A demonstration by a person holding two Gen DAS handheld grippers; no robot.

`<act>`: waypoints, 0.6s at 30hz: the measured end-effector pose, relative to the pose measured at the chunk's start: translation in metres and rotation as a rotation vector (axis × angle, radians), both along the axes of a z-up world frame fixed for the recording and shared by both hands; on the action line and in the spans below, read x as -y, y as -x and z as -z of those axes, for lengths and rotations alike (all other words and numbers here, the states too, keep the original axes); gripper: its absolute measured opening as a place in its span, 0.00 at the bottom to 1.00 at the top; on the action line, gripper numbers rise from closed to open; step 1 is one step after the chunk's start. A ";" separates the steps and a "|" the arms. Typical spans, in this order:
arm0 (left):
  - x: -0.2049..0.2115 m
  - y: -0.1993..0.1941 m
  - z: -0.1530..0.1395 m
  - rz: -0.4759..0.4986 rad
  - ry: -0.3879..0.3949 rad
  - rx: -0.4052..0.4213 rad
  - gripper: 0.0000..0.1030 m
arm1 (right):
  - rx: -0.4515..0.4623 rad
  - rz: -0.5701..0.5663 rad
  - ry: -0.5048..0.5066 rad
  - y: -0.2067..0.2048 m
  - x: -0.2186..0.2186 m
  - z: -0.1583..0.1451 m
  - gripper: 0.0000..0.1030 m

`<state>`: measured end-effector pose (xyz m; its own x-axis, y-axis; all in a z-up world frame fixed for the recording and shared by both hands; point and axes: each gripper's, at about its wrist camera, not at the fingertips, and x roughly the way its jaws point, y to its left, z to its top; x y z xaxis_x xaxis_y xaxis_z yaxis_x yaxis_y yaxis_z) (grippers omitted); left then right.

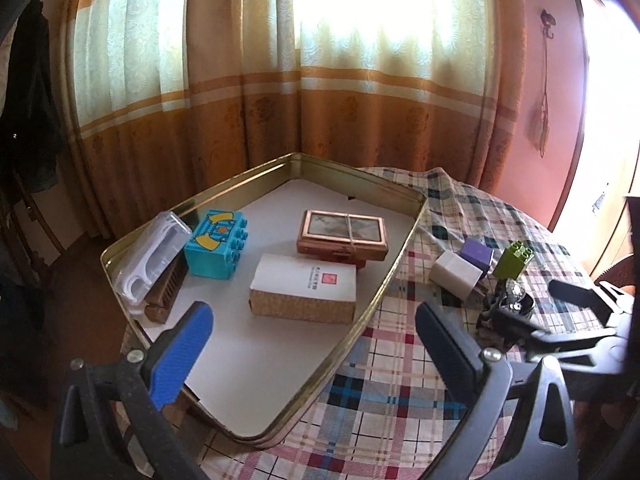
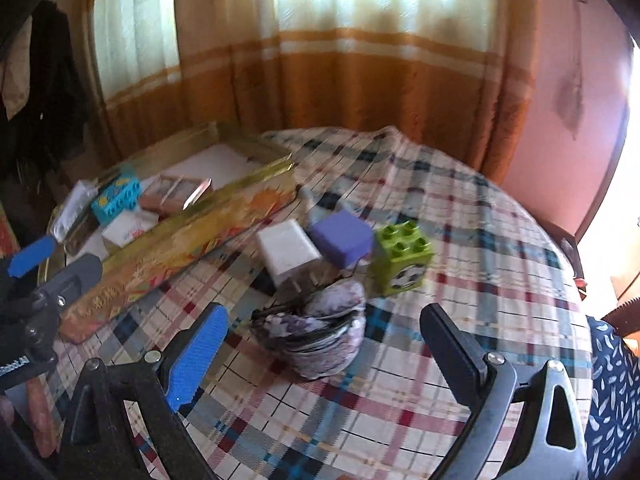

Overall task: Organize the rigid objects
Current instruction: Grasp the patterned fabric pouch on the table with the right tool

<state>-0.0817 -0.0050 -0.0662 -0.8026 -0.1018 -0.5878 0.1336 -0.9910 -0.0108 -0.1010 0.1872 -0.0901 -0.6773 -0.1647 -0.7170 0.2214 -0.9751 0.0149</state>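
While my left gripper [image 1: 312,344] gapes over the tin tray [image 1: 404,248], my right gripper [image 2: 324,344] hovers, fingers apart, around the floral pouch [image 2: 320,332].

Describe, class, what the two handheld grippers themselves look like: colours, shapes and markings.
Each gripper, left and right, has a black angular frame with silver bolts and two flat fingers: one faced with a textured blue pad, the other plain dark. No cables or sleeves show.
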 end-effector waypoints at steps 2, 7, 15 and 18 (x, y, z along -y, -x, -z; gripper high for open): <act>-0.001 0.001 0.001 0.007 0.002 0.005 1.00 | 0.035 -0.009 -0.011 0.005 0.003 0.006 0.95; -0.006 0.002 0.003 0.025 0.012 0.015 1.00 | 0.067 -0.012 -0.014 0.010 0.003 0.011 0.88; -0.017 0.002 0.004 0.056 0.030 0.024 1.00 | 0.063 -0.002 0.061 0.009 -0.007 0.008 0.64; -0.026 0.003 0.002 0.081 0.040 0.019 1.00 | 0.016 0.011 0.080 0.003 -0.011 0.002 0.63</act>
<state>-0.0845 0.0206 -0.0679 -0.7979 -0.0612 -0.5997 0.0532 -0.9981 0.0310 -0.1037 0.1979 -0.0918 -0.6683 -0.2147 -0.7123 0.2095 -0.9730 0.0966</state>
